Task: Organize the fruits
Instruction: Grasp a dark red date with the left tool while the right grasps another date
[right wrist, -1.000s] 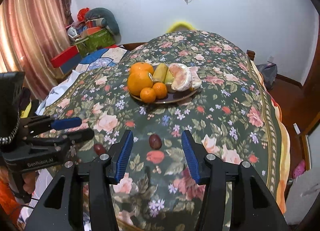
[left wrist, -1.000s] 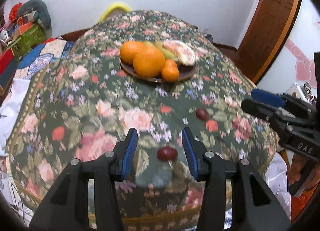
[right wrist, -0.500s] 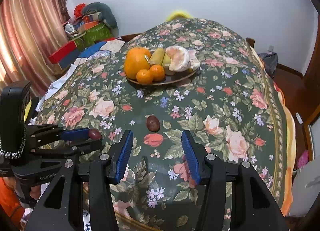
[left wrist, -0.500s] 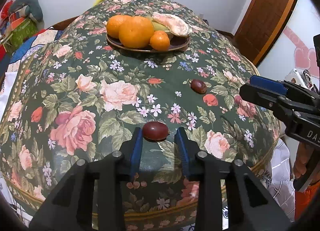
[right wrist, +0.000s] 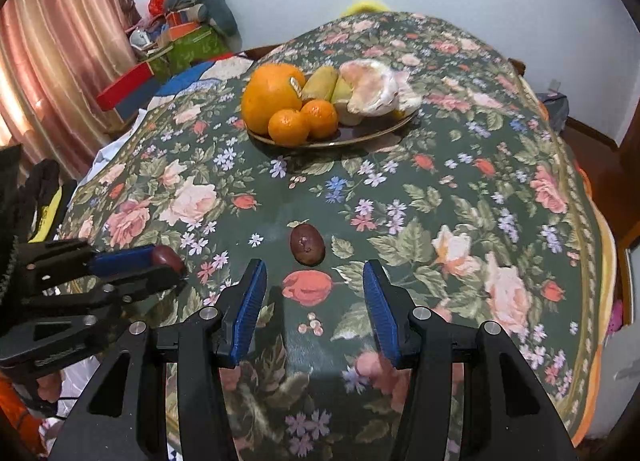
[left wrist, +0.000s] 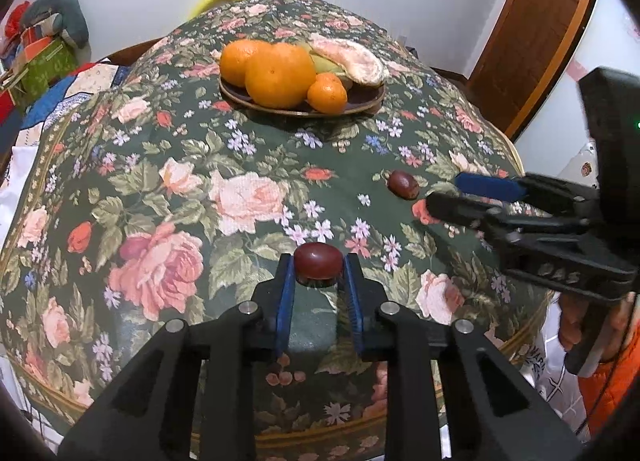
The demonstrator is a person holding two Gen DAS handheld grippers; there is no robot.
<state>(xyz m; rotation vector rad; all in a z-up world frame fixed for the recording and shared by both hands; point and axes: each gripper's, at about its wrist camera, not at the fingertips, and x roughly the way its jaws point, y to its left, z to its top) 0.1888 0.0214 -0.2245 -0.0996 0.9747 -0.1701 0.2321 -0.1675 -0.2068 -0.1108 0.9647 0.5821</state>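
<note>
The left gripper (left wrist: pixel 319 267) is pinched on a dark red jujube (left wrist: pixel 319 260), its long axis lying crosswise between the blue pads and, as far as the fisheye shows, barely clear of the floral tablecloth (left wrist: pixel 224 189). The right gripper (right wrist: pixel 314 281) hangs spread wide and empty with the second jujube (right wrist: pixel 307 244) just ahead at twelve o'clock, long axis pointing roughly away. The fruit plate (left wrist: pixel 366 99) sits well beyond at twelve o'clock from the left gripper, so the loaded left one is probably the one to travel there.

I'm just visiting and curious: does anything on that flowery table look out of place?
Two small dark red fruits sit apart from the plate: one pinched in the left gripper, another loose on the cloth before the open right gripper.
</note>
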